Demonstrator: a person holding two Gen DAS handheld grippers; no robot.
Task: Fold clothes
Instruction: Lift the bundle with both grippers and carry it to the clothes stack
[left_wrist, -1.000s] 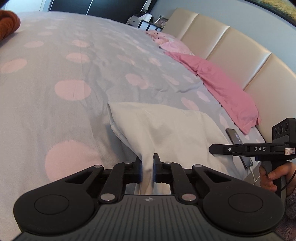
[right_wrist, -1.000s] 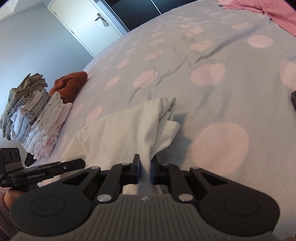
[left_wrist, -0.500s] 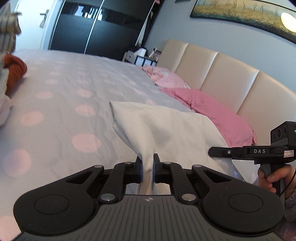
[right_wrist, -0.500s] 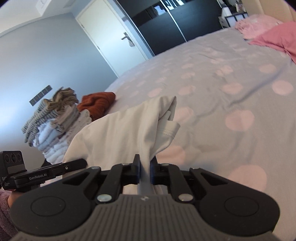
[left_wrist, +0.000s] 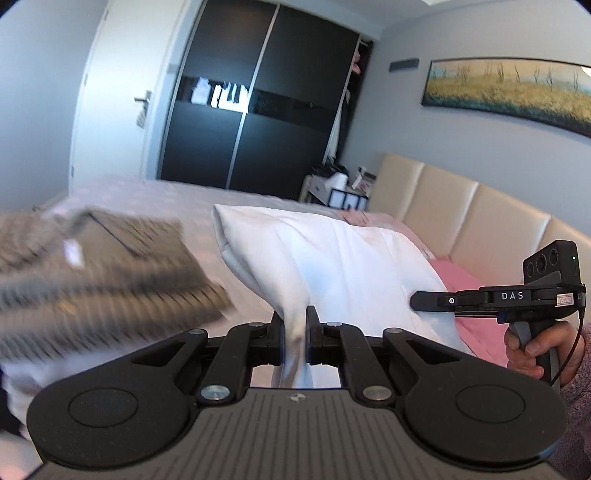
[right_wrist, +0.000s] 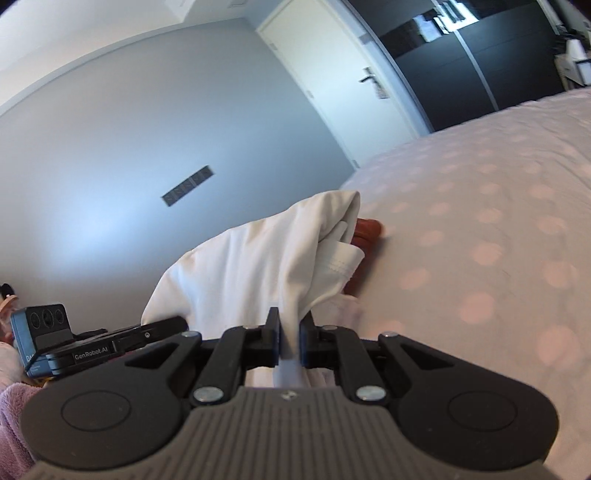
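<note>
You have the white garment (left_wrist: 332, 266) lifted clear above the dotted bedspread (right_wrist: 480, 229), folded and slack, pinched at two near edges, its bulk bunching toward the far side with a stitched hem showing.

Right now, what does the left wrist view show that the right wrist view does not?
Only the left wrist view: the blurred striped clothes, the padded headboard, the landscape painting.

Only the right wrist view: a rust garment behind the cloth, a wall vent.

Both: the white garment, pinched by the left tool and right tool, and the dark wardrobe.
</note>
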